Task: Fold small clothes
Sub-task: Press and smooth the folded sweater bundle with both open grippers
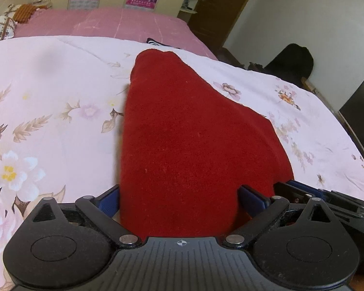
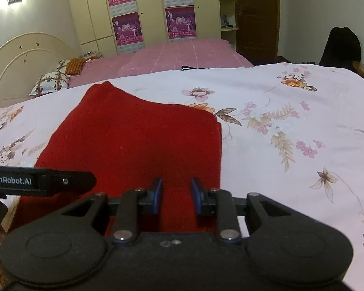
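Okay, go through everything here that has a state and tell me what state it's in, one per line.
Red garment: near edge lifted off the quilt, far part lying on it.
Left gripper: wide jaws, red cloth between them.
Right gripper: narrow jaws, closed on a fold of the cloth.
Floral quilt: spread flat.
Wardrobe doors: closed.
Pillows: against the headboard.

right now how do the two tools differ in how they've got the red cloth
The left tool stands wide, with a broad bunch of the red cloth between its fingers; the right tool stands narrow, on a thin pinch of it. The left tool sits at the cloth's left part, the right tool near its right edge. Both have blue pads and hold the near edge above the floral quilt.
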Demonstrator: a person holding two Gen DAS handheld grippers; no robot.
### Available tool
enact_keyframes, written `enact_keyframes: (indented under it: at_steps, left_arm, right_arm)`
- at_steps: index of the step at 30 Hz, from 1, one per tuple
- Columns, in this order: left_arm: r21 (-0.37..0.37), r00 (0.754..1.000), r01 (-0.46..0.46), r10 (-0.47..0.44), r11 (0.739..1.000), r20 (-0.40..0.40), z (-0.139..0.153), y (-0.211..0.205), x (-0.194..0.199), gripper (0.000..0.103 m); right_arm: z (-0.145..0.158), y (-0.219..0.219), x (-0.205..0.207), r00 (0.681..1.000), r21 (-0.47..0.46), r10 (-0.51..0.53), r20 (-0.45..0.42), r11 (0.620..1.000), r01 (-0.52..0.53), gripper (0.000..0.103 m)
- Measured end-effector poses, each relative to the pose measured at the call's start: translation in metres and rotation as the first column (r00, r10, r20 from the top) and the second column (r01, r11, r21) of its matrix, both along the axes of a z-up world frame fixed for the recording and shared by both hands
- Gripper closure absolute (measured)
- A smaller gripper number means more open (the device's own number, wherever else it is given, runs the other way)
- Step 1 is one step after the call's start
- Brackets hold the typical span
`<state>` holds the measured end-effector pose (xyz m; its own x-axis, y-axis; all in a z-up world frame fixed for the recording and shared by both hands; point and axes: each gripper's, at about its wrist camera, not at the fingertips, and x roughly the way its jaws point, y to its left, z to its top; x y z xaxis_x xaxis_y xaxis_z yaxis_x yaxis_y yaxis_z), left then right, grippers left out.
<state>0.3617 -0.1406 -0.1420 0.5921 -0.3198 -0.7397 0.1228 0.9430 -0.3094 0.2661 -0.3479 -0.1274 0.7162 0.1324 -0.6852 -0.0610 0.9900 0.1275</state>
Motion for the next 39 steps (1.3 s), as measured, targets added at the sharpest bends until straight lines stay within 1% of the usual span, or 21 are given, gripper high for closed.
enact_keyframes:
  at_steps: [3, 7, 10, 14, 17, 20, 23, 25, 28, 30, 32, 39]
  left_arm:
    - [0.021, 1.0, -0.002, 0.002, 1.0, 0.014, 0.006, -0.002, -0.003, 0.004]
    - [0.034, 1.0, -0.006, 0.005, 0.999, 0.027, 0.018, -0.002, -0.008, 0.004]
    - [0.046, 0.999, 0.005, -0.008, 0.999, 0.052, 0.029, -0.001, -0.016, 0.004]
    - [0.055, 0.996, 0.033, -0.038, 0.998, 0.086, 0.044, -0.004, -0.032, 0.004]
    - [0.062, 0.993, 0.055, -0.061, 0.997, 0.103, 0.049, -0.005, -0.045, 0.004]
    - [0.064, 0.992, 0.071, -0.077, 0.995, 0.097, 0.047, -0.008, -0.058, 0.004]
    - [0.072, 0.994, 0.08, -0.085, 0.994, 0.074, 0.035, -0.01, -0.07, 0.004]
    - [0.099, 0.993, 0.087, -0.094, 0.991, 0.066, 0.026, -0.013, -0.075, 0.004]
    - [0.141, 0.994, 0.102, -0.107, 0.985, 0.028, 0.01, -0.015, -0.079, 0.004]
    - [0.113, 0.996, 0.091, -0.092, 0.989, -0.001, 0.003, -0.011, -0.08, 0.004]
    - [0.107, 0.997, 0.078, -0.078, 0.991, 0.001, 0.004, -0.009, -0.082, 0.004]
    - [0.119, 0.996, 0.084, -0.086, 0.989, 0.011, 0.01, -0.013, -0.088, 0.004]
  right_arm:
    - [0.003, -0.001, -0.002, 1.0, 0.009, -0.005, -0.003, 1.0, 0.005, 0.077]
    - [0.014, -0.002, -0.007, 1.0, 0.014, 0.003, -0.002, 1.0, -0.003, 0.075]
    - [0.026, -0.005, -0.014, 1.0, 0.03, -0.002, 0.018, 1.0, 0.002, 0.074]
    - [0.045, -0.001, -0.031, 0.998, 0.023, 0.012, 0.061, 1.0, -0.013, 0.073]
    - [0.051, 0.002, -0.044, 0.997, 0.02, 0.022, 0.076, 1.0, -0.023, 0.072]
    - [0.048, 0.006, -0.056, 0.998, 0.03, 0.023, 0.066, 0.999, -0.025, 0.071]
    - [0.039, 0.008, -0.066, 0.999, 0.032, 0.018, 0.047, 0.999, -0.019, 0.071]
    - [0.03, 0.008, -0.072, 1.0, 0.038, 0.01, 0.021, 0.999, -0.01, 0.07]
    - [0.011, 0.009, -0.077, 0.999, 0.032, 0.001, -0.033, 0.999, 0.0, 0.07]
    - [0.002, 0.009, -0.079, 0.999, 0.024, 0.001, -0.047, 1.0, 0.0, 0.07]
    - [0.003, 0.01, -0.083, 0.999, 0.02, 0.001, -0.039, 1.0, 0.0, 0.07]
    - [0.011, 0.008, -0.091, 0.999, 0.025, 0.001, -0.036, 1.0, 0.0, 0.069]
